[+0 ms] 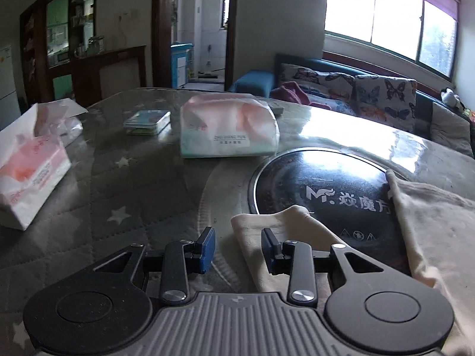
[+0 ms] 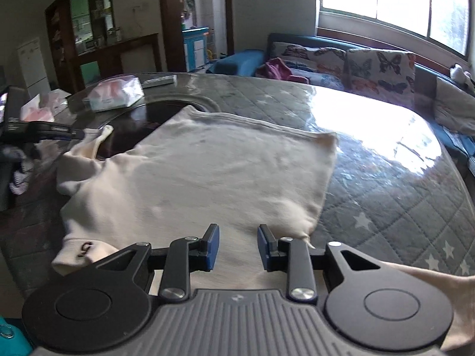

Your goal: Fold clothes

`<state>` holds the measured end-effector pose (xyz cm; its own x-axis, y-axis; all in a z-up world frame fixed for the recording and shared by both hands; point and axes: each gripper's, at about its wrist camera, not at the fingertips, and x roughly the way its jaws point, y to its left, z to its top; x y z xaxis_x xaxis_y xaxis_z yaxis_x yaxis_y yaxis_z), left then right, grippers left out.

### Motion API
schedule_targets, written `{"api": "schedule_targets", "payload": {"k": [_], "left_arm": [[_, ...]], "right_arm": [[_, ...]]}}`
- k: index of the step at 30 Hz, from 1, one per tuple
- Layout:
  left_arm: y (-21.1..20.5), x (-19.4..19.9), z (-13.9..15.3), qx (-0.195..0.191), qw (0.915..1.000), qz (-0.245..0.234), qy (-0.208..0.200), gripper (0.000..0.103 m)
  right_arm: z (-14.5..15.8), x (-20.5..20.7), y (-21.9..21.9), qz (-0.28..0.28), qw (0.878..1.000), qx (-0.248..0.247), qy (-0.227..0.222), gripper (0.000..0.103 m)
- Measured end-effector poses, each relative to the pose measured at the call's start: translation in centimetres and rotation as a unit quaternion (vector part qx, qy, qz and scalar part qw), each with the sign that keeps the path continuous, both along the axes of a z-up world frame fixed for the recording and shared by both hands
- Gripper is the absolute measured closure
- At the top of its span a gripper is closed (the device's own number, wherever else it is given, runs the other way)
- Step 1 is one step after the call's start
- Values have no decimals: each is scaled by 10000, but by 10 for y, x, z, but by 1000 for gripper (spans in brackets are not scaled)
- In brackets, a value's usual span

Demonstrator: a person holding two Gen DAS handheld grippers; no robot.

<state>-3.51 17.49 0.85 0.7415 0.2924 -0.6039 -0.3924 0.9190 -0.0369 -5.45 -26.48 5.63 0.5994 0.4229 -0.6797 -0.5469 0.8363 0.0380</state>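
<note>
A cream long-sleeved garment [image 2: 207, 163] lies spread flat on the grey quilted star-print table [image 2: 386, 207]. Its upper part overlaps a round black cooktop [image 1: 326, 184] set into the table. In the left wrist view a sleeve [image 1: 291, 225] runs across the cooktop's near rim. My left gripper [image 1: 238, 247] hovers open just above the sleeve's left edge, its right finger [image 1: 268, 249] over the cloth and nothing pinched. My right gripper [image 2: 239, 247] stands open over the garment's near edge, close to a corner [image 2: 305, 228]. The left gripper [image 2: 78, 133] also shows at the far sleeve end.
Two tissue packs [image 1: 228, 130] [image 1: 29, 172] and a small flat box [image 1: 147, 122] sit on the far side of the table. A remote [image 2: 158, 81] lies at the far edge. A sofa with butterfly cushions [image 1: 371, 89] stands beyond, under the window.
</note>
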Motion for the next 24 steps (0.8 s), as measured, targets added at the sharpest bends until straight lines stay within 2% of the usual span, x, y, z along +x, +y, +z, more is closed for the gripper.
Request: {"api": "schedule_targets", "payload": {"k": [2,3,4,5,7,12,15,18,21,24], "left_arm": [[-4,5,-1,56,10000,-80,-10,69],[-4,6,-2,38,9999,-113,-28,74],[-4,7,-3,5,9999,-129,-37,90],[-3,8,-3,-26,9999,-138,-40,95],[-3,4,-1,-50,9999,-80,-124,99],[5,-29,24,-19,9956,545,-759,100],[10,-47,34,108,9917,738,-1051,100],[13,-48,25,190,9928,694,-959,100],[17,-51,12,-76,9957,663,-647,100],[21,-58,6,-62,9964,716,-457,99]], "right_arm": [[2,-2,4,99,9999,-11,-8,72],[2,-3,7,156,9999,-29,-14,71],[2,-4,10,203,9998,-53,-19,69],[2,-5,13,251,9997,-72,-13,69],[0,-7,17,346,9993,-107,13,69],[-6,-12,24,494,9985,-204,80,68],[-9,-13,27,563,9980,-264,131,66],[-16,-12,29,581,9974,-370,204,63],[-16,-12,29,587,9973,-375,241,63],[-16,-12,29,624,9968,-420,272,62]]}}
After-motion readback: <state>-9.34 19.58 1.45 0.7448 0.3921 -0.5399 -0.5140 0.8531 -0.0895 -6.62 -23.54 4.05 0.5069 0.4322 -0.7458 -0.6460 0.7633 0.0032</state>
